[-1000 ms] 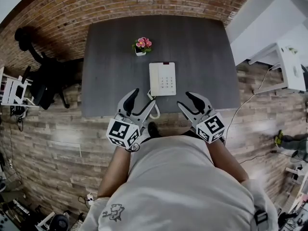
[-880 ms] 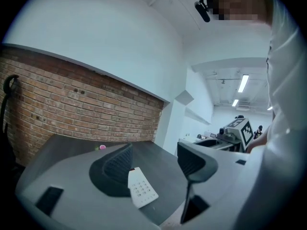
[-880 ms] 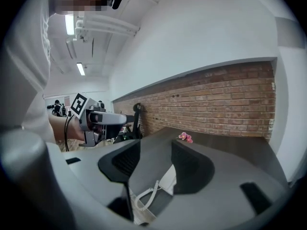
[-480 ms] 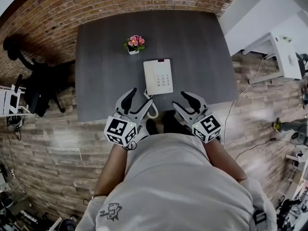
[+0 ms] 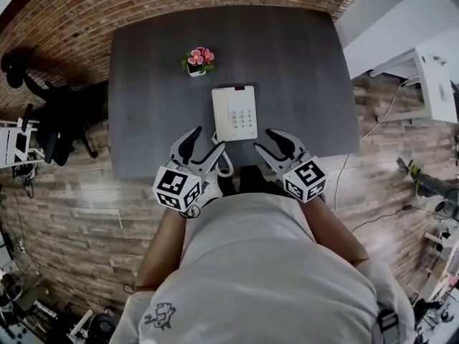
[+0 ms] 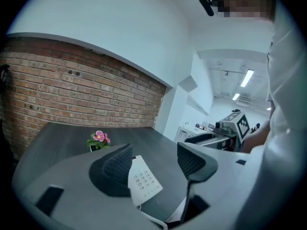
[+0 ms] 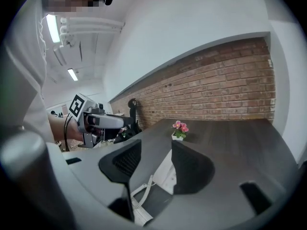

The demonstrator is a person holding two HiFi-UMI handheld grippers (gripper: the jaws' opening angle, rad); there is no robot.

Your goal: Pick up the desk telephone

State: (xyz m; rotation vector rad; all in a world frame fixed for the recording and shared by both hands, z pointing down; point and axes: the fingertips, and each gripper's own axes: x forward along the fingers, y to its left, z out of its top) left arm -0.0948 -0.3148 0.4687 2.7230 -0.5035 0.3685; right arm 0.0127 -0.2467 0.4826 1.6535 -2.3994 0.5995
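The left gripper (image 5: 204,143) and right gripper (image 5: 269,143) are held at the near edge of the dark grey wood-grain desk (image 5: 158,84), tilted slightly downward. Both pairs of jaws are spread apart, with nothing clamped. The flat white plastic desk telephone (image 5: 234,113) lies on the desk just beyond them. A red brick wall (image 5: 143,6) is seen behind it.

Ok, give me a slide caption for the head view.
Left gripper and right gripper, jaws open, flank the near end of a white desk telephone.
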